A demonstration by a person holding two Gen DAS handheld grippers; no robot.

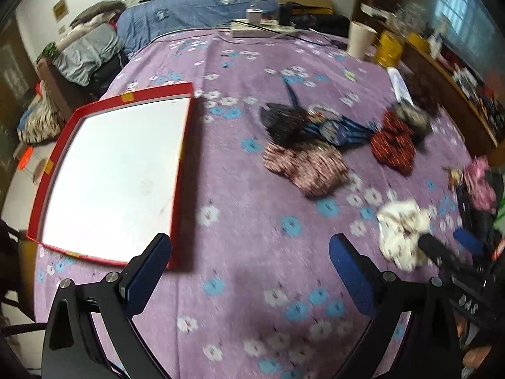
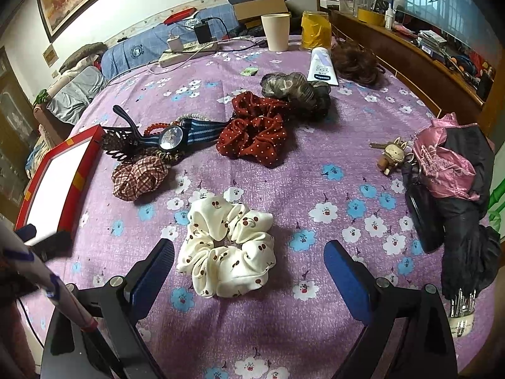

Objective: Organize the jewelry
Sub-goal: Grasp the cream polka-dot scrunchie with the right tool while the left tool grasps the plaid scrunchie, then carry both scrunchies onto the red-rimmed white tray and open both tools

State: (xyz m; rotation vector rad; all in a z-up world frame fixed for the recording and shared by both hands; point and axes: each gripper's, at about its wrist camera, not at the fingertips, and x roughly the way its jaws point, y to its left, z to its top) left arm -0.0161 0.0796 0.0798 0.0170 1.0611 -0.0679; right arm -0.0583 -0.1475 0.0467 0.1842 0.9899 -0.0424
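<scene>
A red box lid with a white inside lies at the left of the purple flowered cloth; it also shows in the right wrist view. A cream cherry-print scrunchie lies between the open fingers of my right gripper. Further back lie a plaid scrunchie, a red dotted scrunchie, a grey scrunchie, a watch with a striped strap, a black hair claw and red beads. My left gripper is open and empty over the cloth beside the lid.
A paper cup, a yellow jar, a Vaseline tube, a brown hairpiece and a power strip stand at the back. A key ring with a bunny charm and a folded umbrella lie at the right.
</scene>
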